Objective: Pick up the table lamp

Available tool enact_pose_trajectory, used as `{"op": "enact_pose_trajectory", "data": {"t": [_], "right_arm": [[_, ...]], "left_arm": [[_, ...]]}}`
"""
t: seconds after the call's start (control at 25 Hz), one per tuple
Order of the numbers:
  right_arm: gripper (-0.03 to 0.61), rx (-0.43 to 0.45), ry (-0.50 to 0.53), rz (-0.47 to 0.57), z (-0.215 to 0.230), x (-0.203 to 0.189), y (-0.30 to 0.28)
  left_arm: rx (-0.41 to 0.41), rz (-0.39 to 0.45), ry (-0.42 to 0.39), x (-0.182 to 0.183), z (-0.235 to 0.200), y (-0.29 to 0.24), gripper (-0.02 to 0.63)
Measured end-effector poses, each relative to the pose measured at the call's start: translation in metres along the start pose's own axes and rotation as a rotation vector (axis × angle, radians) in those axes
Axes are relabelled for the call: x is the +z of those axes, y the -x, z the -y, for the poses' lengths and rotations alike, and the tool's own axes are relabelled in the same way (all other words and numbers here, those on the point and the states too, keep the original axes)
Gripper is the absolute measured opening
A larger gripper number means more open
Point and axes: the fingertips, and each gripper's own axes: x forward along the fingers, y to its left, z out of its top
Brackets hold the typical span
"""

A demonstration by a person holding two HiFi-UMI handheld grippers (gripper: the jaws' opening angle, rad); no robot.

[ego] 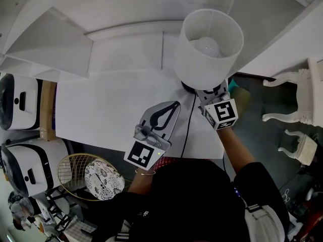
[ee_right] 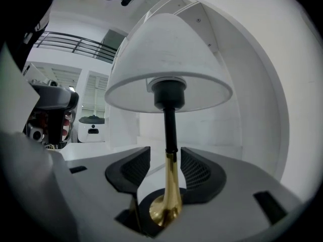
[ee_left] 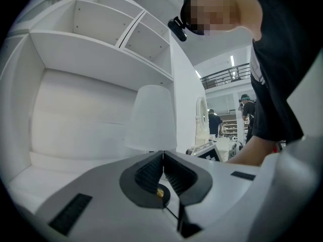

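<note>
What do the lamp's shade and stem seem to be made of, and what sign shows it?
Shade: probably fabric or paper, matt white without glare. Stem: lower part likely polished brass, gold with bright reflections; upper part matt black, material unclear.

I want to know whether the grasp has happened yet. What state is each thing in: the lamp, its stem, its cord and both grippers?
right gripper: open, jaws apart.
left gripper: shut, nothing between its jaws.
table lamp: upright on the white desk, not picked up.
lamp stem: between the right gripper's jaws, not clamped.
cord: lying across the desk.
</note>
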Motion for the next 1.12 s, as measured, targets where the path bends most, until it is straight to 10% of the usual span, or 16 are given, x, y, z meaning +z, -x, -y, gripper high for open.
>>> {"op": "enact_pose_trajectory", "data": {"t": [1.12], "right_arm": [[0.184,0.024,-0.015,0.069,-0.002,0.015,-0.034]], "left_arm": [[0.019,-0.024,0.005,-0.008,-0.014,0.004,0.014]]}}
